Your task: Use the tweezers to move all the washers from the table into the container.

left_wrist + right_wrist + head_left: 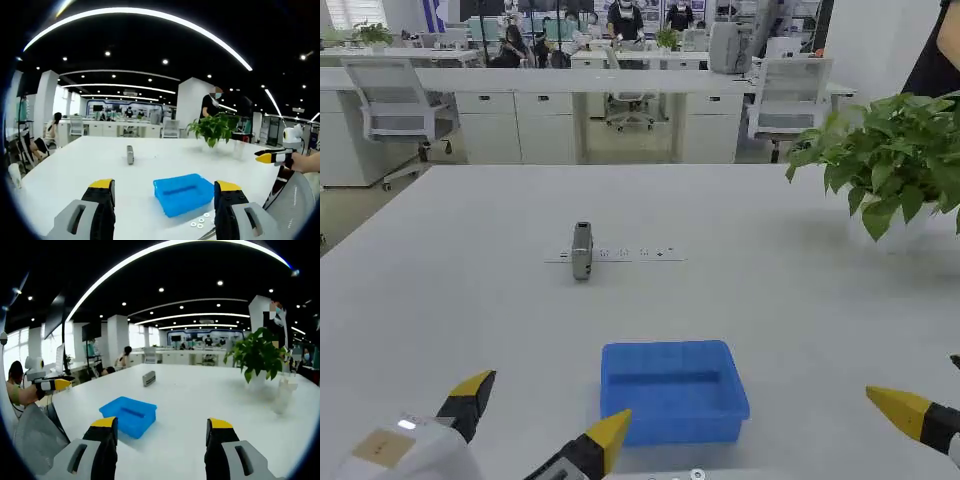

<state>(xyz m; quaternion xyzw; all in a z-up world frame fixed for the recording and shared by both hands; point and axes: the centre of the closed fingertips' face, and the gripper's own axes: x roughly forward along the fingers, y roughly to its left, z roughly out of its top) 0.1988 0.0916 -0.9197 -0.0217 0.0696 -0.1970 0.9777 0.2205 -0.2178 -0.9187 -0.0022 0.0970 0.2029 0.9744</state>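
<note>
Washers (200,220) lie on the white table (75,170) beside the blue container (182,194), just ahead of the left gripper (165,186), by its right-hand jaw. Both it and the right gripper (161,423) are spread wide, empty.

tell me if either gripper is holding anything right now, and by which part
Nothing is held. The left gripper and the right gripper both have their jaws wide apart with nothing between them.

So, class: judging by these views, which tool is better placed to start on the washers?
Probably the left tool: the washers lie just by its open jaws, beside the blue container. The right tool sits farther out.
</note>
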